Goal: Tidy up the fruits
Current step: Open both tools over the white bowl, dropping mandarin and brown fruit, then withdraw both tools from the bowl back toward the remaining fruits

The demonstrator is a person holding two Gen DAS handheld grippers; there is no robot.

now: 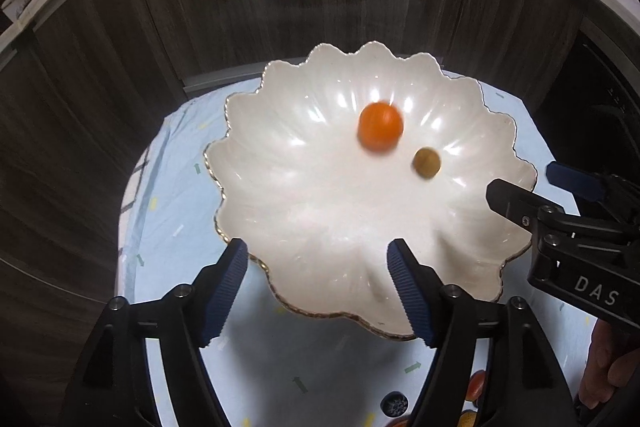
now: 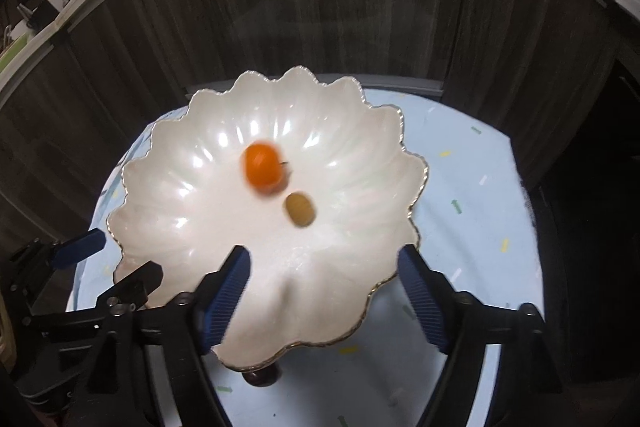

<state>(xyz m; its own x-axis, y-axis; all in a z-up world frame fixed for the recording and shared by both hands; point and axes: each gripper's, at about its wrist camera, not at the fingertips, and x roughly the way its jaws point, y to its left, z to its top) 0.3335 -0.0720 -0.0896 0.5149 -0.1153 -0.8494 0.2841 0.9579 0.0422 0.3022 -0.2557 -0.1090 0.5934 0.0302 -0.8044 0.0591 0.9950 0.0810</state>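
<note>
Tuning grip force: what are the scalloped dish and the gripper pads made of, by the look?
Scalloped dish: likely glazed ceramic or porcelain; glossy pearly white with sharp highlights and a thin gold rim line. Left gripper pads: probably rubber or soft plastic; matte blue with fine ribbing. Neither is certain from looks alone.

We are seeing a pearly white bowl (image 1: 304,211) edged in gold. It is holding an orange fruit (image 1: 380,126) and an olive-brown one (image 1: 427,163). The cloth (image 1: 176,195) is showing pale blue with small coloured dashes.
</note>
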